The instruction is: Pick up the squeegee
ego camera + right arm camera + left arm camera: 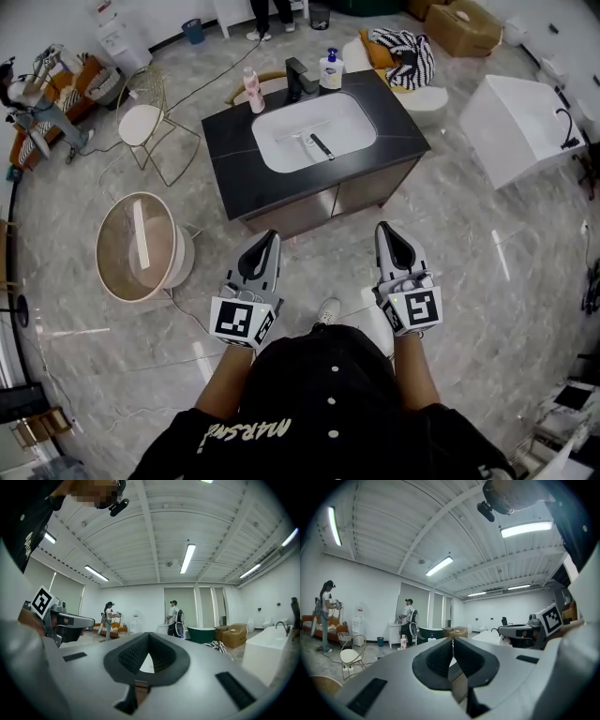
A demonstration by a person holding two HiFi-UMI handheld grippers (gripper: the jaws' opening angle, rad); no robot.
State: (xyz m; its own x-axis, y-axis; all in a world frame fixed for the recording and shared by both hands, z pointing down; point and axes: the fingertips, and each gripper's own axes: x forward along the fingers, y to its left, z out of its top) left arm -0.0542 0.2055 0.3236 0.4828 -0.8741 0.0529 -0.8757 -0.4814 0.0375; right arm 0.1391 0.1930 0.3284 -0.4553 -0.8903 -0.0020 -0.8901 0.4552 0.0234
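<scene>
The squeegee (317,142), a pale blade with a dark handle, lies in the white basin (281,150) of a black-topped vanity (234,159), seen in the head view. My left gripper (270,236) and right gripper (384,230) are held side by side on the near side of the vanity, pointing level toward it, well short of the squeegee. Both are shut with nothing between the jaws. In the left gripper view the left gripper (452,640) has its tips touching; in the right gripper view the right gripper (148,634) likewise meets at the tips. The squeegee is hidden in both gripper views.
On the vanity stand a dark faucet (299,79), a pink bottle (252,90) and a white pump bottle (330,70). A round tub-like stand (141,246) and a wire chair (142,120) sit to the left, a white bathtub (511,122) to the right. People stand farther back.
</scene>
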